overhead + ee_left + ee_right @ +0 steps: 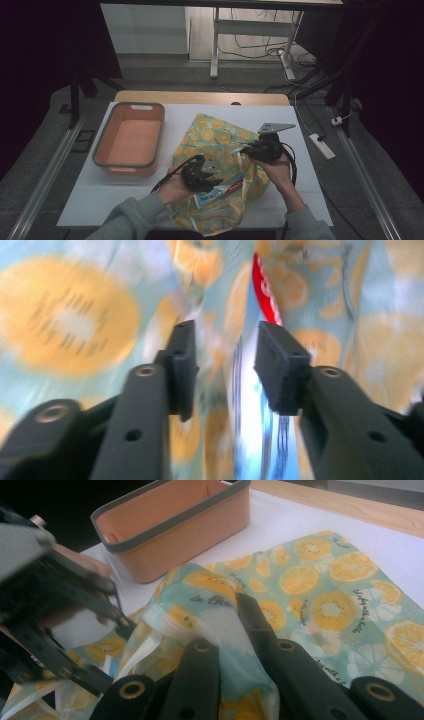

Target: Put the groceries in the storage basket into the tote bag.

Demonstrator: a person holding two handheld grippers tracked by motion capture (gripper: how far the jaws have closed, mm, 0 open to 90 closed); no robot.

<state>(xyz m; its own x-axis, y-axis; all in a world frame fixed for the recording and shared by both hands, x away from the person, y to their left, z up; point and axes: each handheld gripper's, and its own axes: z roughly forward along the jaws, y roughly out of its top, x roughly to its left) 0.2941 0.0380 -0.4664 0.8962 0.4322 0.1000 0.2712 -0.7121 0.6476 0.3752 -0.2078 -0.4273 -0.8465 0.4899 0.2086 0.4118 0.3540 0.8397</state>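
Observation:
A cloth bag (pixel 220 137) printed with orange and lemon slices lies on the white table, its mouth toward the person. A red, white and blue toothpaste tube (pixel 220 192) pokes out of that mouth. My left gripper (pixel 212 172) hovers over the tube with its jaws apart; in the left gripper view the tube (pixel 250 430) runs between the open left gripper (pixel 225 347), untouched by the pads. My right gripper (pixel 247 149) is shut on the bag's rim; the right gripper view shows the bunched cloth (pixel 210 615) pinched in the right gripper (pixel 225 630).
An orange basin (pixel 102 145) with a grey rim stands empty on the table's left half, also in the right gripper view (pixel 190 535). A power strip (pixel 322 145) lies on the floor to the right. The table's front edge is just below the bag.

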